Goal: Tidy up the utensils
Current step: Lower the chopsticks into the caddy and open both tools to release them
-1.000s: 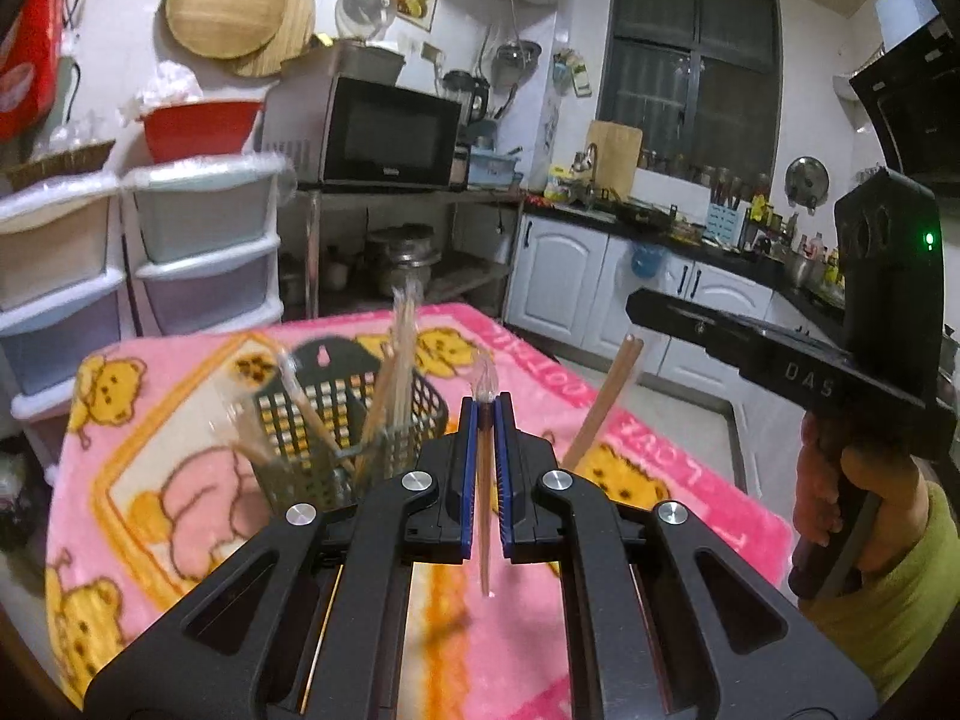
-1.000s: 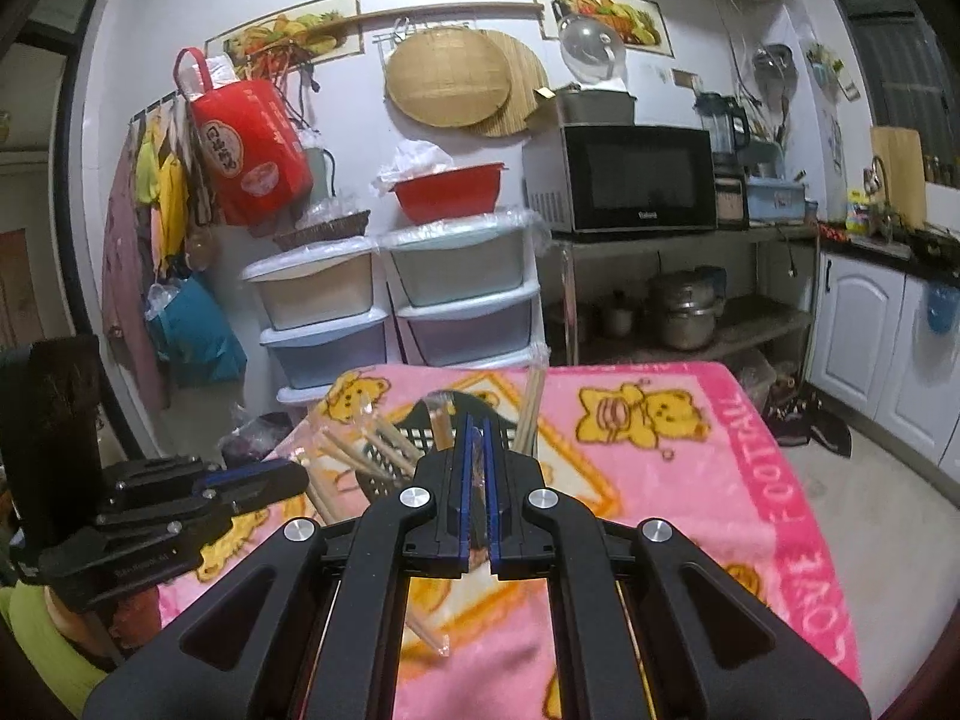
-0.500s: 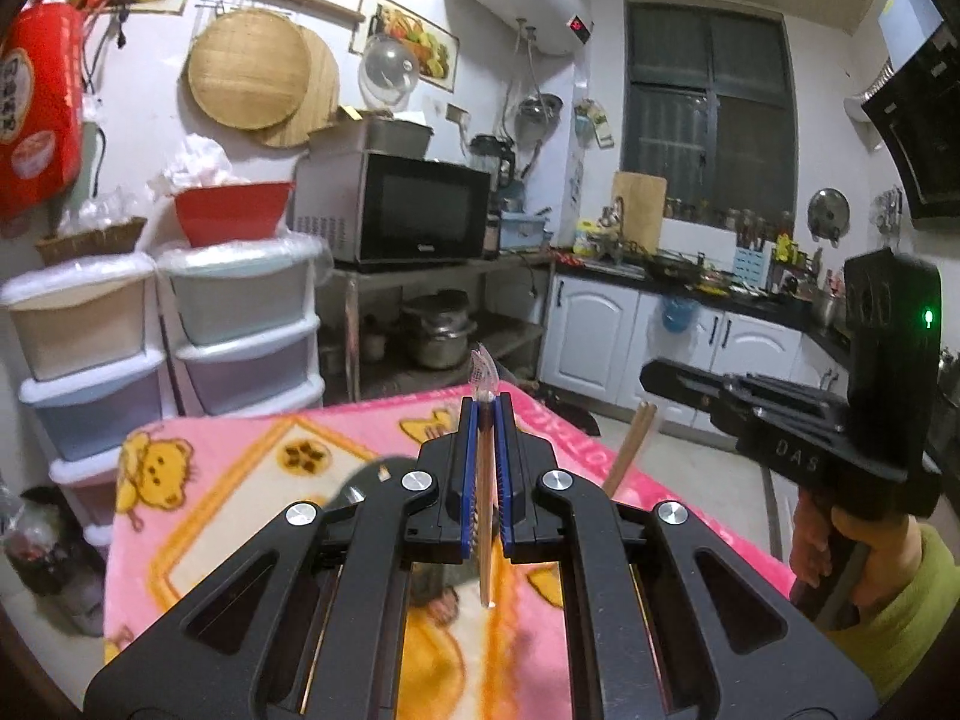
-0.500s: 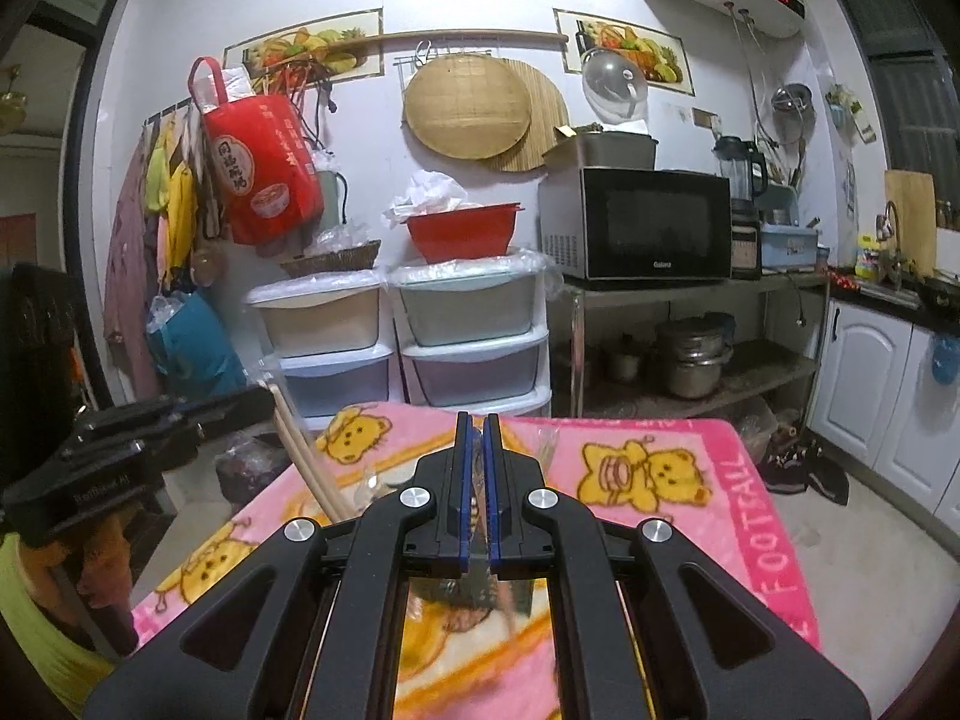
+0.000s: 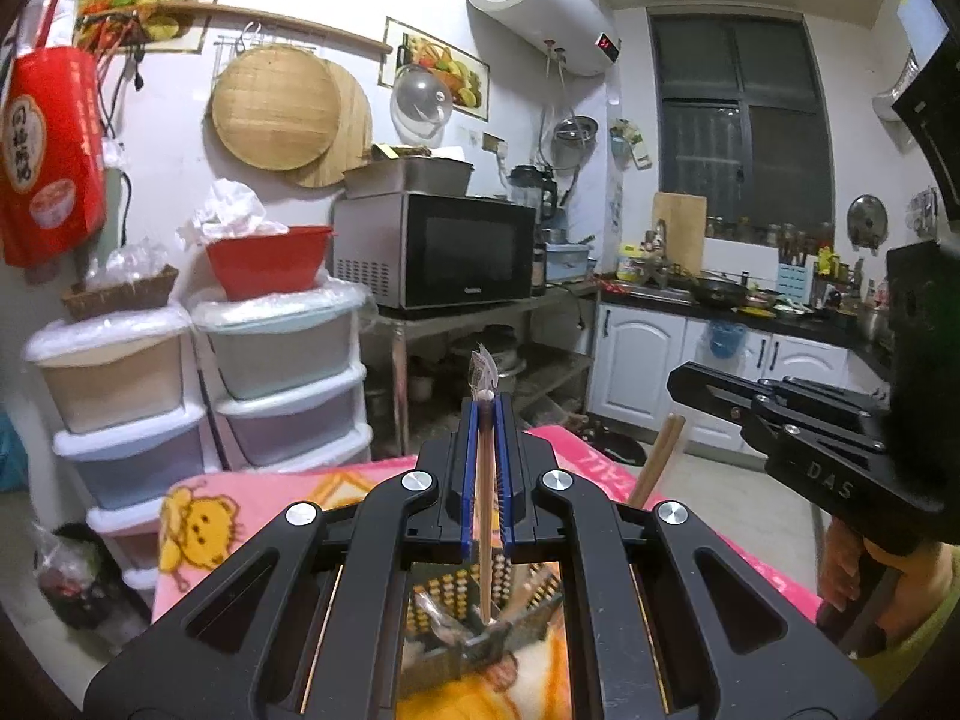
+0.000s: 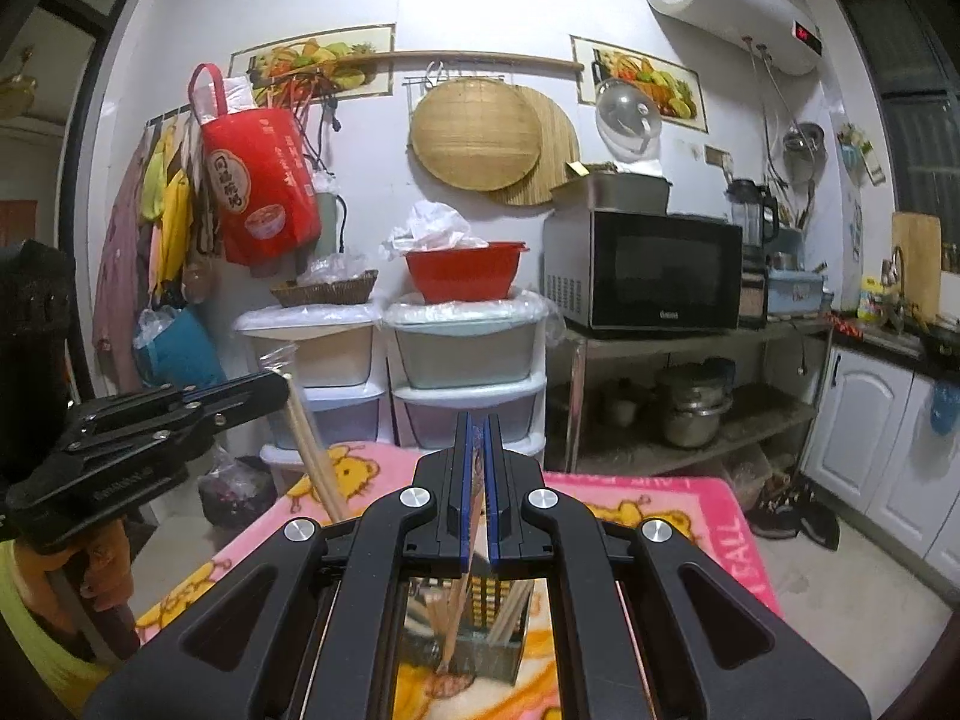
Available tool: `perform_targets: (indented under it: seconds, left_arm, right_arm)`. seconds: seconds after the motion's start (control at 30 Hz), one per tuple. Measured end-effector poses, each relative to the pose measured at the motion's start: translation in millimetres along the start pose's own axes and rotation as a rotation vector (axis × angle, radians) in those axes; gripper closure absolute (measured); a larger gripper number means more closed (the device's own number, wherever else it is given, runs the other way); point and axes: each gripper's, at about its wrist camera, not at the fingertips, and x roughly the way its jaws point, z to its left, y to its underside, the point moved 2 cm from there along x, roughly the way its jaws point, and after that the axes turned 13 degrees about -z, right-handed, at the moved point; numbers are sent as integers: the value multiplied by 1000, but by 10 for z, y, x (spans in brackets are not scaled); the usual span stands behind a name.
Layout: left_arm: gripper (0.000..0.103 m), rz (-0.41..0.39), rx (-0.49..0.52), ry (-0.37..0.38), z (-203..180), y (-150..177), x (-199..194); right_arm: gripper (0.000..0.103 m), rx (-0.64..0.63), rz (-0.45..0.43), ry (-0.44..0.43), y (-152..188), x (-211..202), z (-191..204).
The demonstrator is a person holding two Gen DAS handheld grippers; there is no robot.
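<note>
The left gripper [image 5: 487,420] jaws are clenched on wrapped chopsticks [image 5: 483,516] held above the black mesh utensil basket [image 5: 528,606] on the pink-blanketed table [image 5: 252,498]. The right gripper [image 6: 477,438] jaws grasp another wrapped pair [image 6: 462,594], probably chopsticks.

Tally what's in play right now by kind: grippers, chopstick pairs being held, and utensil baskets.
Grippers: 2, left gripper and right gripper
Chopstick pairs held: 2, left chopstick pair and right chopstick pair, each clamped between the fingers
Utensil basket: 1
Total: 5
</note>
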Motion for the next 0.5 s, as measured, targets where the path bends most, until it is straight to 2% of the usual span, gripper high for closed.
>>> perform_targets:
  seconds: [0.2, 0.5]
  left_arm:
    - [100, 27, 8, -25, 70, 5, 239]
    - [100, 76, -16, -45, 150, 204, 508]
  right_arm:
    - [99, -35, 16, 13, -29, 224, 10]
    - [99, -48, 42, 24, 32, 563, -3]
